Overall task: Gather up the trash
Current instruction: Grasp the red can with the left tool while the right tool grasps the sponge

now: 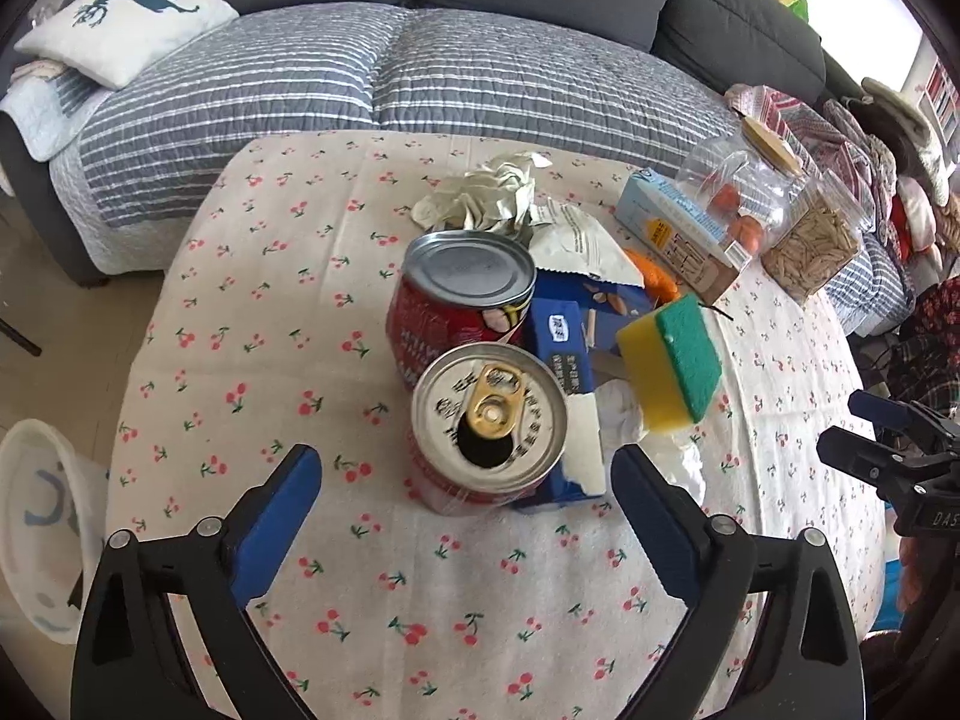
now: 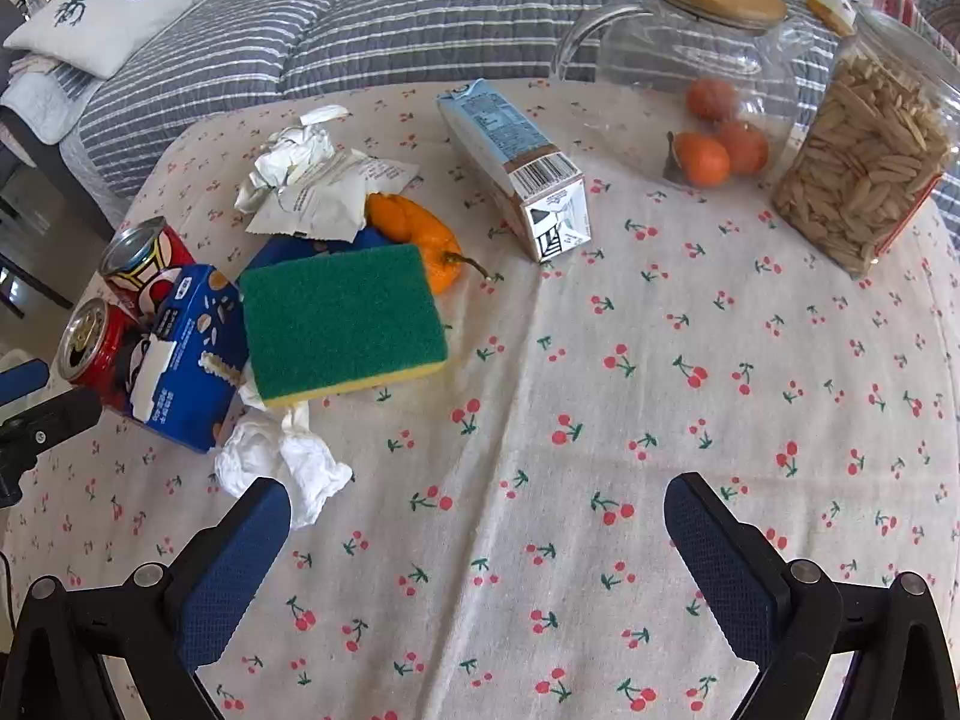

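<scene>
Trash sits heaped mid-table (image 1: 252, 312); my left gripper (image 1: 465, 492) hangs wide open and empty just short of the opened red can (image 1: 489, 426). I'd straddle its wall squarely, clear of the blue box (image 1: 564, 360). Right gripper (image 2: 477, 516) hovers open, holding nothing.

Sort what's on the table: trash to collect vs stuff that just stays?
Trash: opened can, second can, torn blue box, crumpled wrapper, white tissue, orange peel, milk carton.

Probably stays: sponge, seed jar, glass jug with oranges.
</scene>
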`<state>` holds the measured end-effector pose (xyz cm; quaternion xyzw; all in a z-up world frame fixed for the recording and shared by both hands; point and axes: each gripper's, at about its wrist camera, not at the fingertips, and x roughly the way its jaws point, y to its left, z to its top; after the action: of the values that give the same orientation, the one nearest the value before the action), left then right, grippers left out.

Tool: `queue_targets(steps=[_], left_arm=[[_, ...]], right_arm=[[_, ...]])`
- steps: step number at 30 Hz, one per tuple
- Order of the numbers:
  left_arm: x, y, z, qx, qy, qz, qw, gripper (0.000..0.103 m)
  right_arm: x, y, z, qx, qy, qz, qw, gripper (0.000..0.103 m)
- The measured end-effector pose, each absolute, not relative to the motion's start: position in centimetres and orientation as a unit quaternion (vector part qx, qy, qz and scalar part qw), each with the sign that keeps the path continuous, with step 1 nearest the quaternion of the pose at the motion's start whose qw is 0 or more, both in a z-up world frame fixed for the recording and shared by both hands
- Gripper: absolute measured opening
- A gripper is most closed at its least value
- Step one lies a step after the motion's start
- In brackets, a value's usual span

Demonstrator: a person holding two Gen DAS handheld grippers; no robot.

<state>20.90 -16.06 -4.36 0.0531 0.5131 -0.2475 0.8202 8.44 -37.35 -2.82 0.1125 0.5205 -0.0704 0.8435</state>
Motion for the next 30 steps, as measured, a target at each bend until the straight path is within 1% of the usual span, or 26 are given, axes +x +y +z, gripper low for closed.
queue_targets(steps=[1, 2, 4, 14, 22, 25, 27, 28, 30], left_arm=[[21.1, -16.4, -4.5, 0.053, 0.513, -0.25, 0.82, 0.086], [21.2, -16.7, -4.7, 0.056, 0.513, -0.249, 0.82, 0.074], [21.3, -17.0, -4.9, 0.06, 0.509, -0.247, 0.823, 0.058], [20.3, -14.6, -2.1, 0.063, 0.477, -0.238, 0.844, 0.057], [19.5, -11.4, -0.8, 0.05, 0.48, -0.216, 0.849, 0.057], [19.5, -10.8, -0.8, 0.051, 0.48, -0.21, 0.85, 0.057], [19.5, -10.4, -0.7, 0.05, 0.48, -0.209, 0.85, 0.057], [19.4, -10.1, -0.7, 0.049, 0.48, -0.208, 0.85, 0.057], [19.4, -9.6, -0.6, 0.047, 0.48, -0.208, 0.851, 0.057]], right_arm=[[8.7, -37.5, -2.8, 0.115, 0.52, -0.072, 0.843, 0.102], [8.9, -37.6, -2.9, 0.118, 0.519, -0.072, 0.844, 0.102], [9.3, -37.7, -2.9, 0.124, 0.516, -0.072, 0.844, 0.102], [11.6, -36.2, -4.0, 0.129, 0.521, -0.048, 0.843, 0.102], [14.0, -34.7, -5.3, 0.14, 0.507, -0.023, 0.85, 0.102], [15.0, -33.5, -5.9, 0.133, 0.507, -0.018, 0.851, 0.094], [15.6, -32.6, -6.6, 0.121, 0.511, -0.015, 0.851, 0.084], [15.8, -32.3, -6.9, 0.113, 0.513, -0.015, 0.851, 0.082], [16.2, -31.7, -7.7, 0.09, 0.517, -0.025, 0.851, 0.073]])
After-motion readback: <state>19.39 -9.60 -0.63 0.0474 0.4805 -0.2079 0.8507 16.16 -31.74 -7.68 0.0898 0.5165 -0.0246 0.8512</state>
